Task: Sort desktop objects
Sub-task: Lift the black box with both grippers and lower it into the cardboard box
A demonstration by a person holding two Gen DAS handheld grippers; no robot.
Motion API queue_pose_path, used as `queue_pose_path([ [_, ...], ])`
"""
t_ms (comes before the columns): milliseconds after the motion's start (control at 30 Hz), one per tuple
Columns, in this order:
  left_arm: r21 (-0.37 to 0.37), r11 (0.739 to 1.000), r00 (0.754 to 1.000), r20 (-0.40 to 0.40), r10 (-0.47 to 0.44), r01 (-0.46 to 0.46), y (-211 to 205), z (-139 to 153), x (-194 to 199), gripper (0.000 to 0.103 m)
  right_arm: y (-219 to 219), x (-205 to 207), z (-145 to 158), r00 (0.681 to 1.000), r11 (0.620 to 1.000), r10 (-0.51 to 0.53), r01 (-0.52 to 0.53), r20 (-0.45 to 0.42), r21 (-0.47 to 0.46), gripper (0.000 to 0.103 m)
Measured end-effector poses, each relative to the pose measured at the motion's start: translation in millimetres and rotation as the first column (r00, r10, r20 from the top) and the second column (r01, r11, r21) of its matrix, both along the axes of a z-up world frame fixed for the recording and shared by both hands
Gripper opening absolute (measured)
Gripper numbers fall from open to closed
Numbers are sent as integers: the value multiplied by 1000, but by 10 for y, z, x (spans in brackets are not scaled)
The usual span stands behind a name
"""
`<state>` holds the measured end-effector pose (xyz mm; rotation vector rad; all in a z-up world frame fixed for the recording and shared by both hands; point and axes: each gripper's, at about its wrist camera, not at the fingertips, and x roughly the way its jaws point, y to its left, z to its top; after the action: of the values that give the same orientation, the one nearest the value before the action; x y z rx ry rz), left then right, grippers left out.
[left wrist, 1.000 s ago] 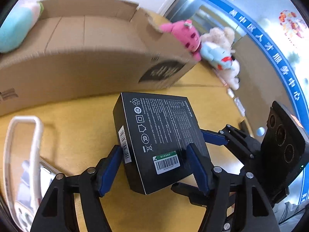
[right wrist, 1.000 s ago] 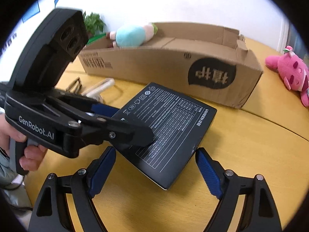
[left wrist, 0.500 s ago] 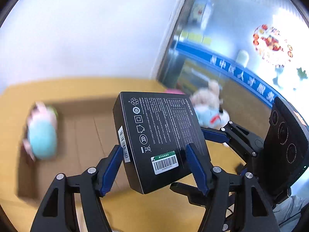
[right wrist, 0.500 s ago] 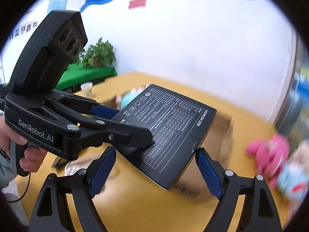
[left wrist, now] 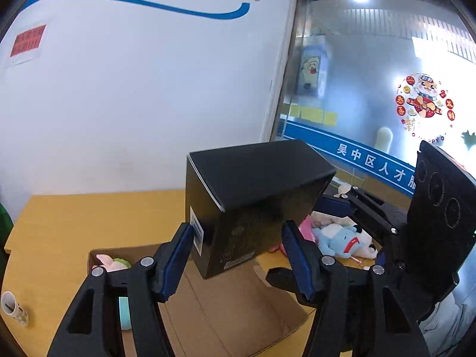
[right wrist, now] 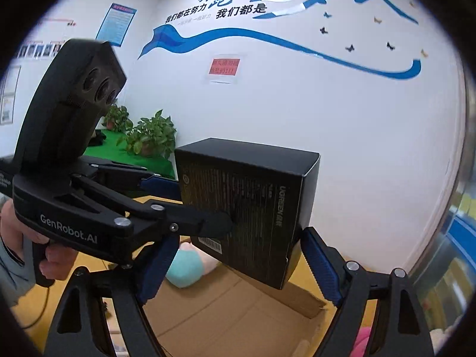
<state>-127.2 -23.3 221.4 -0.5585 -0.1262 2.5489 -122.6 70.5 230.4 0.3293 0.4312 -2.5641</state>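
1. The black box [left wrist: 255, 178] is up in the air, tipped on edge, above the open cardboard carton [left wrist: 238, 312]. The carton lies on the worktop [left wrist: 59, 223], set back from its far edge.
2. The left hand-held gripper [left wrist: 236, 227] is pinching the box across its narrow sides. Its jaws have just been closing, with the box between them and both blue pads on it.
3. The right hand-held gripper [right wrist: 239, 235] stands spread wide around the same box. Its outer pad meets the lower corner, but the near pad is hidden behind the left one's finger, so I cannot tell whether it truly clamps.
4. This looks like the carry-over step, with the drop into the carton still to come.
5. To do it well, keep the left pinch firm, because the box is smooth and hangs at a tilt.
6. Lower it toward the bare cardboard floor, clear of the teal plush toy [right wrist: 184, 264] at the carton's end.
7. Bring the low corner past the carton wall before going down.
8. Spread the jaws only once the box is close to the floor, so it does not tumble.
9. More plush toys [left wrist: 336, 238] wait on the worktop beside the carton's right end.
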Motion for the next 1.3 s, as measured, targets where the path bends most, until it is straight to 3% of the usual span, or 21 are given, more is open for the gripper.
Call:
queue_pose_path([
  [467,-30,999,989,144,41,-37,-185,-661,-935,59,-148,-932,-589,982,999,-12,22,190,-49,83],
  [700,-45,998,954,295,51,-39,-312,-1196,-1644,59,-144,-1536,-1059,940,996,2,30,342,-86,83],
  [833,-65,997,915,397,70,-48,-321,-1601,-2094,58,-154,-1910,-1412,890,992,13,46,456,-118,83],
  [900,-78,996,878,472,74,-42,-285,-1871,-2328,58,-144,-2143,-1641,848,989,18,64,530,-136,83],
  [1067,-88,996,773,629,82,-34,-200,-2450,-2667,58,-26,-2542,-2282,697,977,26,135,717,-167,83],
  [1100,-87,995,761,642,90,-44,-185,-2523,-2697,58,-3,-2579,-2383,670,974,28,148,742,-170,83],
  [1200,-98,994,752,652,101,-48,-189,-2613,-2771,56,27,-2684,-2565,614,963,33,192,788,-190,83],
  [1300,-89,995,754,649,100,-55,-226,-2609,-2756,56,69,-2706,-2578,617,964,18,197,786,-177,83],
])
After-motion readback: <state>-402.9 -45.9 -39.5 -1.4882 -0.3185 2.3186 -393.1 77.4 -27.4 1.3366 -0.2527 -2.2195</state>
